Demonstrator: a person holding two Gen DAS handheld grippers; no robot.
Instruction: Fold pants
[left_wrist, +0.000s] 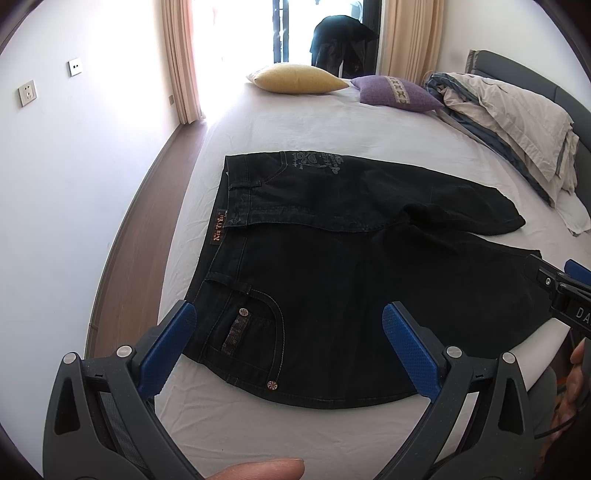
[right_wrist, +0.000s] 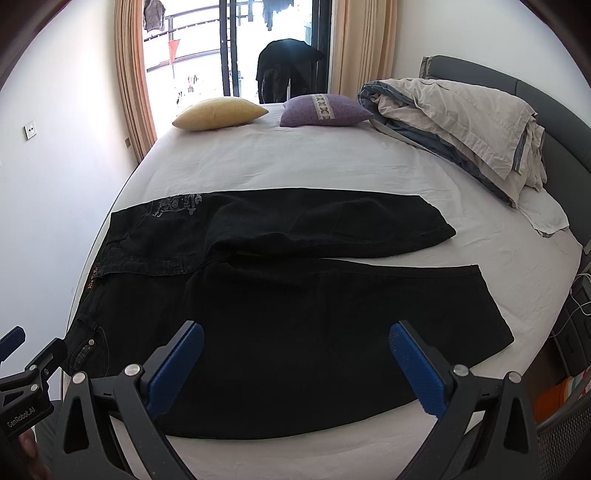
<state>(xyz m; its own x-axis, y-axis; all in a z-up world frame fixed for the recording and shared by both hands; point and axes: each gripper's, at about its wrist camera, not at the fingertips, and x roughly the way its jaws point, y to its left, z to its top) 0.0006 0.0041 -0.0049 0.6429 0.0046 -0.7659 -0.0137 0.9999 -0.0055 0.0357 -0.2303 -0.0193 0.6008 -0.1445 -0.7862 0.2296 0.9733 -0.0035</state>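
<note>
Black jeans (left_wrist: 332, 280) lie spread flat on the white bed sheet, waistband to the left, both legs running right; they also show in the right wrist view (right_wrist: 295, 314). The near leg is wider, the far leg lies behind it with a small gap near the hems. My left gripper (left_wrist: 290, 325) is open, hovering over the front pocket and hip near the waistband. My right gripper (right_wrist: 295, 343) is open, hovering over the near leg's thigh. Each gripper shows at the edge of the other's view: right (left_wrist: 565, 291), left (right_wrist: 26, 358). Neither holds anything.
The bed (right_wrist: 332, 158) carries a yellow pillow (right_wrist: 219, 113), a purple pillow (right_wrist: 325, 110) and a bundled duvet (right_wrist: 461, 122) at the far side by the grey headboard. The wood floor and wall lie left (left_wrist: 122, 258). An orange object (right_wrist: 554, 402) sits low right.
</note>
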